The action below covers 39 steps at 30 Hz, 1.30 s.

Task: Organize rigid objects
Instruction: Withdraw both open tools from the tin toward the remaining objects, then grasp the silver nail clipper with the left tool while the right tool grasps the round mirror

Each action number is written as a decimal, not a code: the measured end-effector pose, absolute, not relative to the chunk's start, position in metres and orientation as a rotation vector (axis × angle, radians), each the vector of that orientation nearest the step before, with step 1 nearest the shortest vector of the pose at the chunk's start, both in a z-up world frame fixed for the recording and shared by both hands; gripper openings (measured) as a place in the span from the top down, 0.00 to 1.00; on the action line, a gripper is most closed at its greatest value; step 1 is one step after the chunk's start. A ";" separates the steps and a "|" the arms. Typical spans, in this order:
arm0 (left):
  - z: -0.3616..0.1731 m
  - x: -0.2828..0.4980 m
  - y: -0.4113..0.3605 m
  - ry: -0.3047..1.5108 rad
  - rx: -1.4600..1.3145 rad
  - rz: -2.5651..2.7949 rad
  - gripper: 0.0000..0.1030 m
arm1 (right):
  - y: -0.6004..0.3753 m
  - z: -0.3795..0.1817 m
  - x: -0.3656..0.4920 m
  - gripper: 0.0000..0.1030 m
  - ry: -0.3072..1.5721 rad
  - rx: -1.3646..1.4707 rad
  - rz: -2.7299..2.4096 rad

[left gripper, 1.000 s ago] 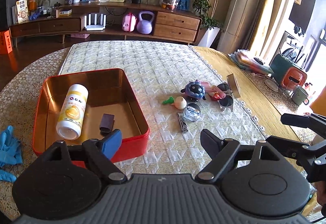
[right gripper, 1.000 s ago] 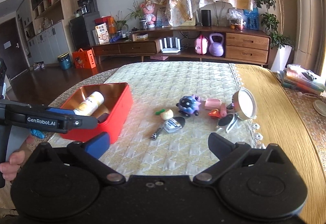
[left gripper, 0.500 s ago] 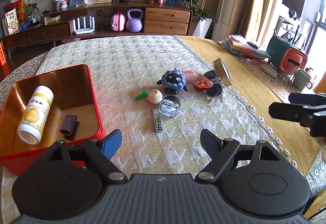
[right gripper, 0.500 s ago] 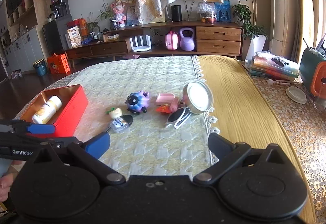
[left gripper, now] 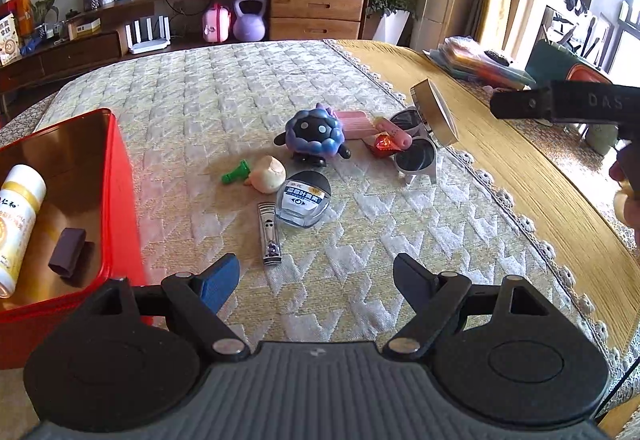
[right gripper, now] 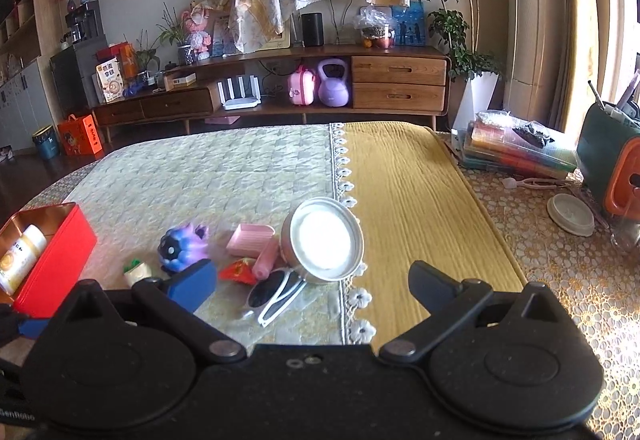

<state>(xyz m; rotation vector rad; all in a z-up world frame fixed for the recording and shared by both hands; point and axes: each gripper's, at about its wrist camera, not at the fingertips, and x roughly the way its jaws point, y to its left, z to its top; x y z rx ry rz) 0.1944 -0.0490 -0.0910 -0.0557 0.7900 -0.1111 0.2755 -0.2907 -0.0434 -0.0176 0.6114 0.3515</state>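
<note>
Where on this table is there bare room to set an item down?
Free: the quilted cloth beyond the blue plush toy, and the yellow runner right of the round mirror. Some floor remains in the red tin. Crowded: the cluster from nail clipper to sunglasses.

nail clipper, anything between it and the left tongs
Nothing visible. The nail clipper lies on bare cloth just ahead of the open left tongs; the eye-drop bottle sits beside it on the right, not in the way.

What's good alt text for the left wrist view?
Open, empty left tongs hover over a quilted table cover, pointing at nail clippers and a cluster of small items: blue plush toy, sunglasses, round mirror. A red tin at left holds a white bottle.
</note>
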 end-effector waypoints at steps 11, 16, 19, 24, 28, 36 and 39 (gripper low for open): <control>-0.109 0.213 -0.054 0.801 -0.031 -0.081 0.21 | -0.286 -0.070 0.324 0.01 0.659 -0.014 0.389; -0.112 0.218 -0.051 0.795 -0.038 -0.050 0.31 | -0.286 -0.081 0.340 0.01 0.675 -0.027 0.421; -0.113 0.219 -0.050 0.786 -0.033 -0.032 0.37 | -0.287 -0.086 0.350 0.01 0.680 0.002 0.431; -0.114 0.222 -0.049 0.775 -0.032 -0.008 0.46 | -0.294 -0.096 0.366 0.01 0.701 0.095 0.448; -0.114 0.222 -0.046 0.762 -0.038 0.011 0.60 | -0.298 -0.105 0.375 0.01 0.720 0.134 0.435; -0.114 0.220 -0.039 0.751 -0.041 0.034 0.85 | -0.297 -0.111 0.376 0.14 0.731 0.149 0.434; -0.114 0.219 -0.040 0.749 -0.032 0.031 0.89 | -0.295 -0.110 0.374 0.24 0.730 0.141 0.421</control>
